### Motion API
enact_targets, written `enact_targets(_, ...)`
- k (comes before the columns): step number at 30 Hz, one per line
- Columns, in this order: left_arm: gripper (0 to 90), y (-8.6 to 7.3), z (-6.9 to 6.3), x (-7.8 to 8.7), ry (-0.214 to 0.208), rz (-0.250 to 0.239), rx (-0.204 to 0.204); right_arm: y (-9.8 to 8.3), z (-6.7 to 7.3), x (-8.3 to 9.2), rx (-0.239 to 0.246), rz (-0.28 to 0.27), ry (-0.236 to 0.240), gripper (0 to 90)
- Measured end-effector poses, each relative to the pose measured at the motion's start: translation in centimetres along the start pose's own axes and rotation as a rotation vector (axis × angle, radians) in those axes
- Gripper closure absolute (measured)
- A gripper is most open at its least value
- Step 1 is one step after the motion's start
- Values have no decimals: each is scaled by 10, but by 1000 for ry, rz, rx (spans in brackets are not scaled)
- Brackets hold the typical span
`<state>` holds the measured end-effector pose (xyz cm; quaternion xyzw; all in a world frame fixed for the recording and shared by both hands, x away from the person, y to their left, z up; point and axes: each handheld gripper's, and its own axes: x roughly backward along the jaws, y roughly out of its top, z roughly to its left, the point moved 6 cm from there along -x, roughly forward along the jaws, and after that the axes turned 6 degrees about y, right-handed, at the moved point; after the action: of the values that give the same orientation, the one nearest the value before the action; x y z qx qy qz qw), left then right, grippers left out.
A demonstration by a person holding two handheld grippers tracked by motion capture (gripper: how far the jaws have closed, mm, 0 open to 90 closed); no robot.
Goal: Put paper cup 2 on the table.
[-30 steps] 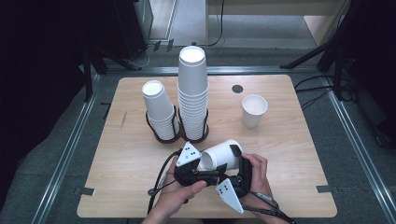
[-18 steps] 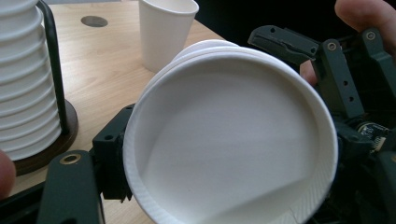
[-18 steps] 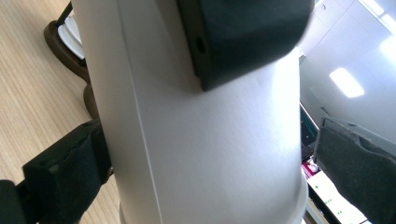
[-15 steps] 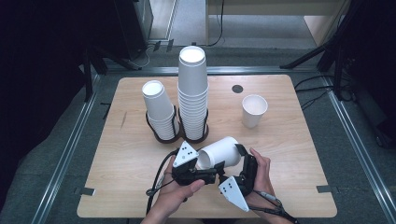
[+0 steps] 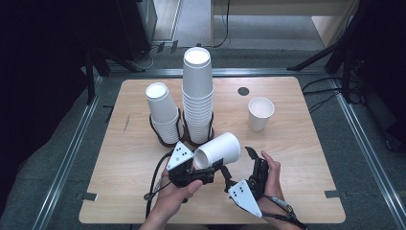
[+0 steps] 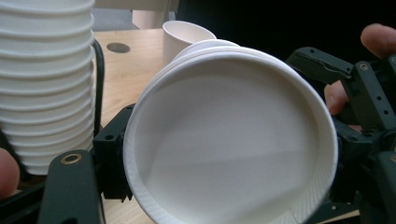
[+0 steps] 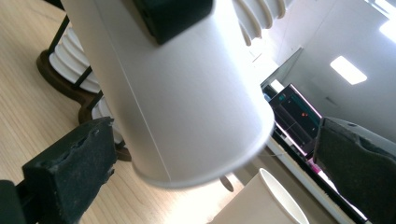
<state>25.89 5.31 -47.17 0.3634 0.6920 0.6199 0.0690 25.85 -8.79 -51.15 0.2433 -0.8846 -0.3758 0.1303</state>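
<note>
Left gripper [image 5: 203, 168] clamped on paper cup [image 5: 218, 149], perhaps nested; right gripper [image 5: 239, 165] apart.

Low in the high view, both forearms enter from the bottom edge. The left hand [image 5: 179, 194] holds the black two-jaw left gripper [image 5: 207, 168], lying level with its jaws clamped tight. Just right of it, the right hand [image 5: 272, 176] holds the black right gripper [image 5: 237, 168], jaws spread wide.
</note>
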Motion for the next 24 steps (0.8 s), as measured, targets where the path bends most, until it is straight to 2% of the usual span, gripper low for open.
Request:
enact_targets(5, 229, 5, 4, 3, 15, -37, 3, 3, -2, 5, -70, -3, 8, 0)
enact_targets(8, 229, 5, 5, 3, 25, -44, 11, 7, -8, 8, -136, -14, 9, 0)
enact_targets(10, 229, 5, 7, 2, 34, -49, -1, 9, -11, 9, -174, -21, 12, 0)
enact_targets(14, 229, 6, 9, 4, 45, -65, 3, 12, -16, 12, -302, -33, 21, 0)
enact_targets(16, 229, 7, 9, 5, 46, -79, 4, 13, -19, 13, -332, -36, 14, 0)
enact_targets(20, 229, 9, 10, 7, 45, -90, 2, 17, -24, 16, -428, -46, 21, 0)
enact_targets(24, 228, 10, 8, 6, 56, -123, -13, 21, -29, 19, -505, -58, 21, 0)
